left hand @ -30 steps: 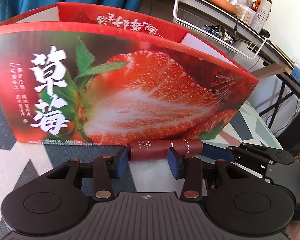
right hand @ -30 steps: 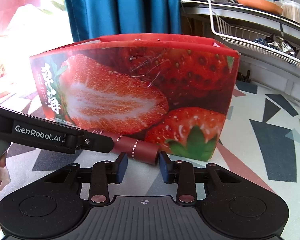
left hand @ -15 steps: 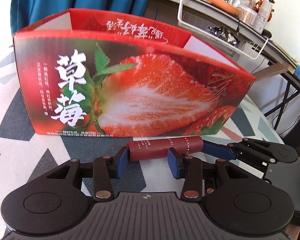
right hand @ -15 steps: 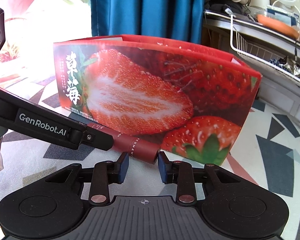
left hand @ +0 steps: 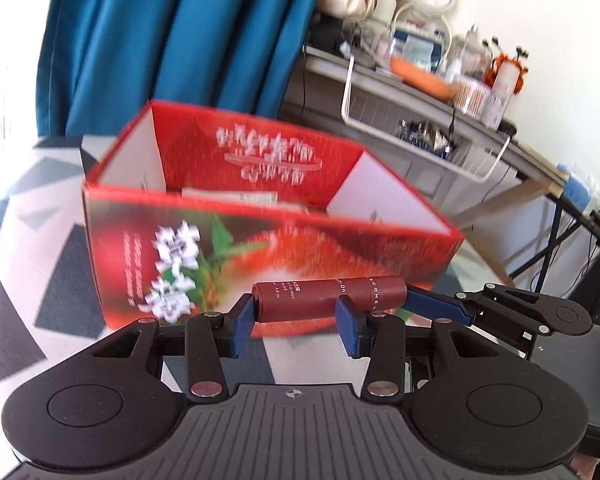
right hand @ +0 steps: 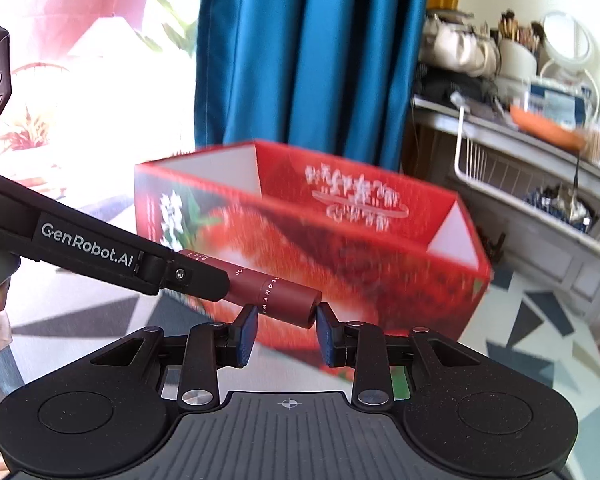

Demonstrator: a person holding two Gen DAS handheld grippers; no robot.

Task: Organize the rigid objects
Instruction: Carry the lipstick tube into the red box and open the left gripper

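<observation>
A dark red tube [left hand: 328, 298] with white lettering is held level in the air between both grippers. My left gripper [left hand: 296, 330] is shut on its left part. My right gripper [right hand: 286, 332] is shut on its other end [right hand: 288, 298]. The right gripper's blue finger [left hand: 436, 306] shows at the tube's right end in the left wrist view. Behind and below the tube stands an open red strawberry-print box [left hand: 268, 240], also in the right wrist view [right hand: 340, 248]. Something flat and white lies inside it [left hand: 228, 196].
The box stands on a table with a grey, black and white geometric cloth [left hand: 40, 280]. A blue curtain [left hand: 188, 40] hangs behind. A cluttered grey desk with a white wire basket [left hand: 424, 140] is at the back right.
Both grippers have lifted the tube together. The box now appears lower and farther, and its open top and inside walls have come into view.
</observation>
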